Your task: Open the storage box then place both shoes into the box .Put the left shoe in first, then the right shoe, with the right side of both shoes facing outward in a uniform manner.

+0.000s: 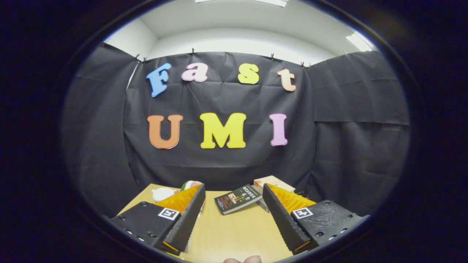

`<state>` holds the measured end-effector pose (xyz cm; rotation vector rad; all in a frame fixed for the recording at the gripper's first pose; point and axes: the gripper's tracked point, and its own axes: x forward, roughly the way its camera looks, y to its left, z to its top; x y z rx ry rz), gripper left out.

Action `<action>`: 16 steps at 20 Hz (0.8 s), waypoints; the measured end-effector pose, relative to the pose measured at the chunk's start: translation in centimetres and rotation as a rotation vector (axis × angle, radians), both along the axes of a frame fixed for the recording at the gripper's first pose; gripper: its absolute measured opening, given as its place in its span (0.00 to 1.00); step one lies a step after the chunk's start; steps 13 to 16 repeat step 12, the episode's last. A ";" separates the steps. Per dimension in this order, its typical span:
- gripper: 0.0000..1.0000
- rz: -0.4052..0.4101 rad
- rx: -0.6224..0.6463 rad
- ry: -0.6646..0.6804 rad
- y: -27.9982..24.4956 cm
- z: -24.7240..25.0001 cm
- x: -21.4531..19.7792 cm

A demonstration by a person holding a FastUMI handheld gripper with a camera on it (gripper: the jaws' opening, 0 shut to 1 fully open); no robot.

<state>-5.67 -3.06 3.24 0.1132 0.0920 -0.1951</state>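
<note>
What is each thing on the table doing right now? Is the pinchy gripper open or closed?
gripper: open, fingers apart, nothing between them, held above the table.
book: closed, lying flat just beyond the fingers.
wooden block: resting behind the book, partly hidden.
white soft things: lying behind the left finger, too hidden to identify.
table: bare wood between the fingers.

This is looking like a recording booth set up inside an office-like room. Black cloth (347, 120) is hanging as a wall on three sides, held by small clips (272, 56) along its top edge. Above it, white walls and a white ceiling with light panels (360, 42) are showing. A light wooden counter (234, 233) is standing before the cloth, carrying a book (237, 199).
</note>
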 end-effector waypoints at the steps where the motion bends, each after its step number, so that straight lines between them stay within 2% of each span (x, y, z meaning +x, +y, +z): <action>1: 0.96 0.004 0.005 -0.001 0.0 -0.1 -0.3; 16: 0.96 0.025 0.060 0.014 0.6 -0.9 0.6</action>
